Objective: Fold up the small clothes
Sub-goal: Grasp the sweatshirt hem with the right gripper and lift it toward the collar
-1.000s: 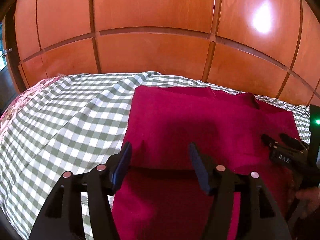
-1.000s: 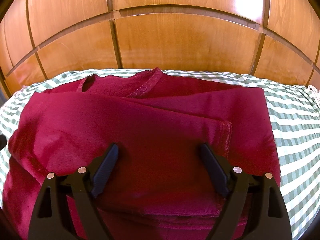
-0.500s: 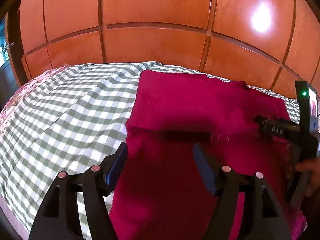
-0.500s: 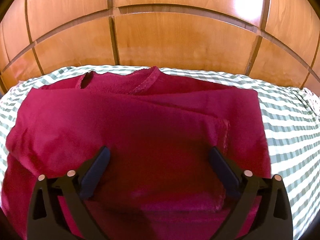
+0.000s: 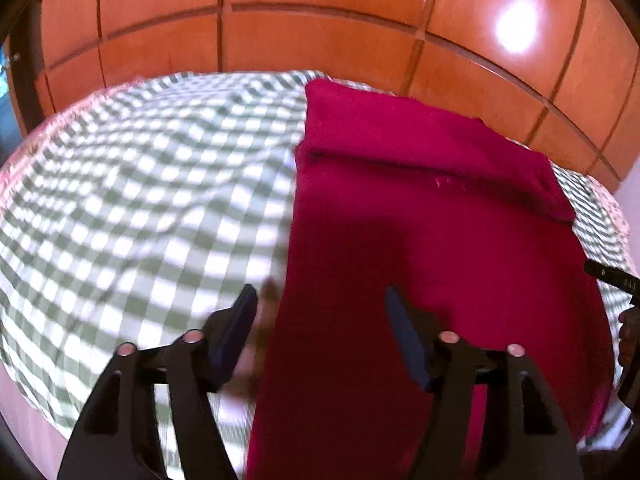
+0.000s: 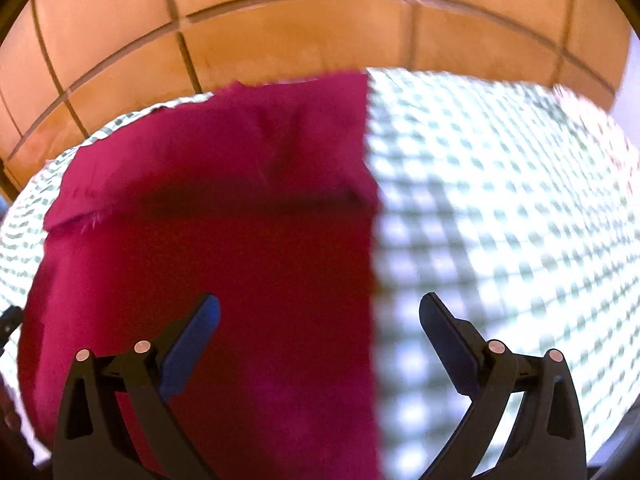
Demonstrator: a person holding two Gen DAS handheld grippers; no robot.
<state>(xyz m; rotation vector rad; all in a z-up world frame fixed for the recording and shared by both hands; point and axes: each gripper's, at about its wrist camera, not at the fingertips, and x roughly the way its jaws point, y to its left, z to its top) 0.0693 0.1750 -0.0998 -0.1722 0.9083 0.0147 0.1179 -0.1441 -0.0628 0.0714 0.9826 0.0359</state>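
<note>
1. The checked cloth (image 5: 152, 200) covers the surface in front of the wooden panelling (image 5: 320, 40).
2. The left gripper (image 5: 320, 312) hangs with fingers spread wide, gripping nothing, over the left edge of the red garment (image 5: 432, 240).
3. The garment lies folded flat on the checked cloth, 1 fold line crossing its far part.
4. The right gripper (image 6: 318, 320) is spread wide and empty over the garment's right edge.

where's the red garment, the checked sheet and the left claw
red garment (image 5: 440, 248), left wrist view, flat middle of the cloth
checked sheet (image 5: 140, 200), left wrist view, bare part beside the garment
left claw (image 5: 320, 324), left wrist view, midway between its open fingertips
</note>
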